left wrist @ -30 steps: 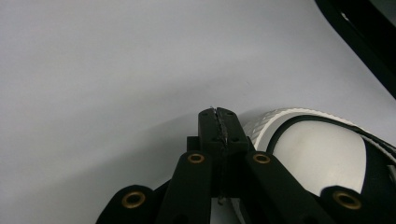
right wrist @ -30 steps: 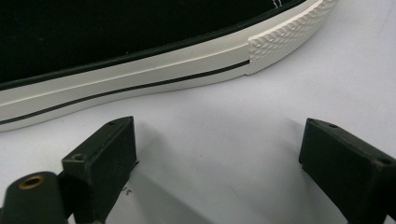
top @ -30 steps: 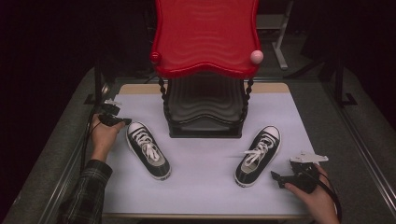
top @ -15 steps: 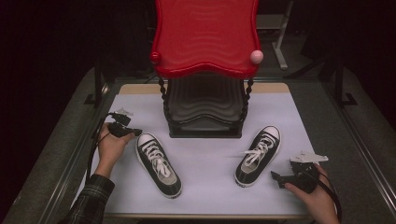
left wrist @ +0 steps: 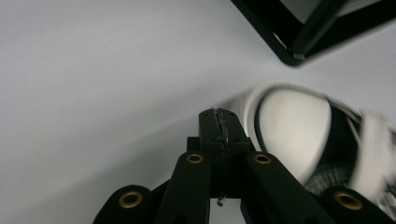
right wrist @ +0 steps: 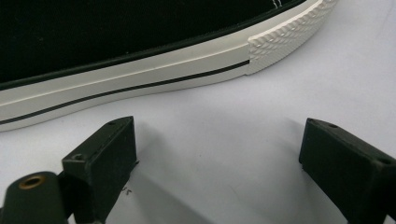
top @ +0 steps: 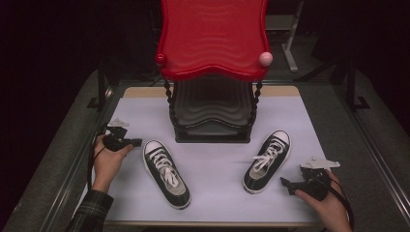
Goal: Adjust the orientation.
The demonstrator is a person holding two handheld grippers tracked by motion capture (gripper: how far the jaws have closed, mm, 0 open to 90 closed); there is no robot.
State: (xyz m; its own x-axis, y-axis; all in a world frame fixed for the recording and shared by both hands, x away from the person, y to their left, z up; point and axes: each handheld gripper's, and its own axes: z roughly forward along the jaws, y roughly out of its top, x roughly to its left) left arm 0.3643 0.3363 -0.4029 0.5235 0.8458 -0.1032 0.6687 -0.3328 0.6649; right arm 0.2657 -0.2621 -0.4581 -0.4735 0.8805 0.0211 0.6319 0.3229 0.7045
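Observation:
Two black canvas sneakers with white laces lie on the white mat. The left shoe points its white toe cap at my left gripper, which sits just left of the toe. That gripper's jaws are shut with nothing between them; whether they touch the toe I cannot tell. The right shoe lies toe away from me. My right gripper rests on the mat by its heel, open, its fingers a short way from the white sole.
A black rack with a red wavy top stands at the back middle of the mat, its base close behind both shoes; one corner lies ahead of the left gripper. Dark table edges border the mat.
The left shoe has slid toward the front and a little right. My left gripper has followed it the same way, staying at its toe. The right hand and right shoe have not moved.

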